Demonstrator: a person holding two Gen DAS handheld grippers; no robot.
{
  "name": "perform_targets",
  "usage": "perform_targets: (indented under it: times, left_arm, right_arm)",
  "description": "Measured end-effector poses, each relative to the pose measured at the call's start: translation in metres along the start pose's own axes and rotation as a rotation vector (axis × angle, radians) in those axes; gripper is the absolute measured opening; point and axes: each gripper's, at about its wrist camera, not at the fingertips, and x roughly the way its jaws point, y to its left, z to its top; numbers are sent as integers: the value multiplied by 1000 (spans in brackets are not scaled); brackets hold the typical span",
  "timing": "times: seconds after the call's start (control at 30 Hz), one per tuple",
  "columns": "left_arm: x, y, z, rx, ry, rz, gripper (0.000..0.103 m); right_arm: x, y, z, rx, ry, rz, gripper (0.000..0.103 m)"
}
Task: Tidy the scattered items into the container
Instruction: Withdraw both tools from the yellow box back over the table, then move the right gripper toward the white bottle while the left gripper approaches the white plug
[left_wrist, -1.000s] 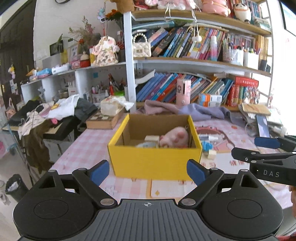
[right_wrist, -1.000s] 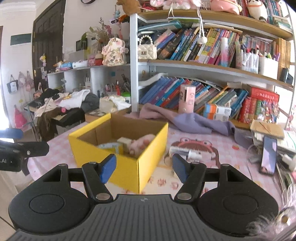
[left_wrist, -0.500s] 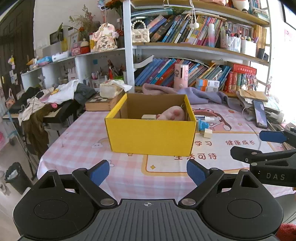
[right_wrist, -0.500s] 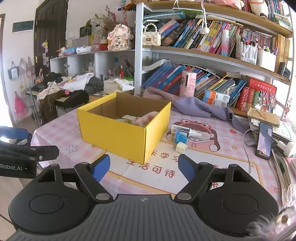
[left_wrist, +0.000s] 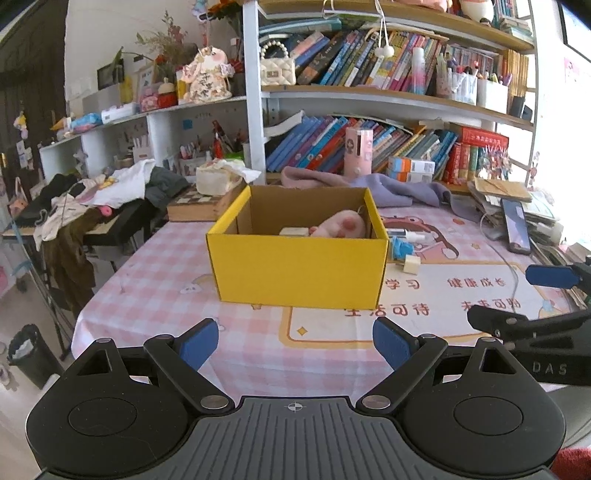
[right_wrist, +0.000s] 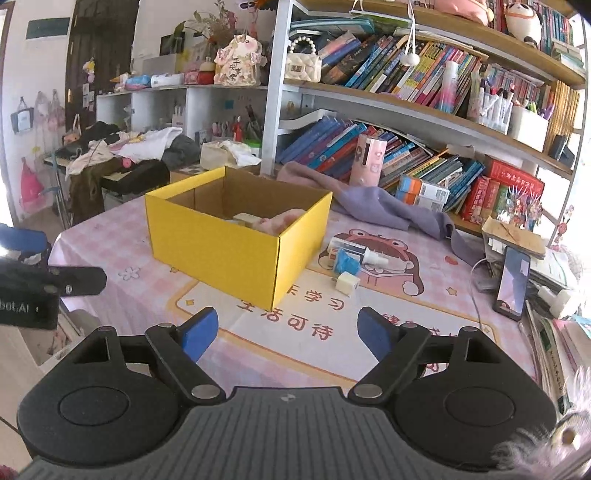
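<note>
Both tongs hang empty: the left tongs (left_wrist: 295, 341) stand wide at the bottom of the left view, and the right tongs (right_wrist: 286, 334) have just been opening, with nothing between them. Mid-frame on the bench (right_wrist: 369, 332) sits the yellow box (right_wrist: 229, 254), already holding a pink plush (left_wrist: 341, 225) and a pale block (left_wrist: 293, 232). Still out, just right of the box: a spray bottle (right_wrist: 360, 253), a blue wad (right_wrist: 347, 263) and a white cube (right_wrist: 348, 283). Partly done, I'd say, three items to go.

A yellow box (left_wrist: 299, 269) sits on a pink-and-white checked tablecloth (left_wrist: 166, 266); the pads (left_wrist: 197, 341) are blue.
</note>
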Motion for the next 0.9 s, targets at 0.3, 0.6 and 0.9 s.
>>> perform_targets:
  times: [0.3, 0.6, 0.9]
  left_arm:
    - [3, -7, -4, 17, 25, -18, 93]
    - [9, -20, -6, 58, 58, -62, 93]
    - [24, -42, -6, 106, 103, -157, 93]
  right_arm:
    - [-1, -7, -6, 16, 10, -4, 84]
    - [-5, -8, -15, -10, 30, -6, 88]
    - [-8, -26, -22, 12, 74, -74, 88]
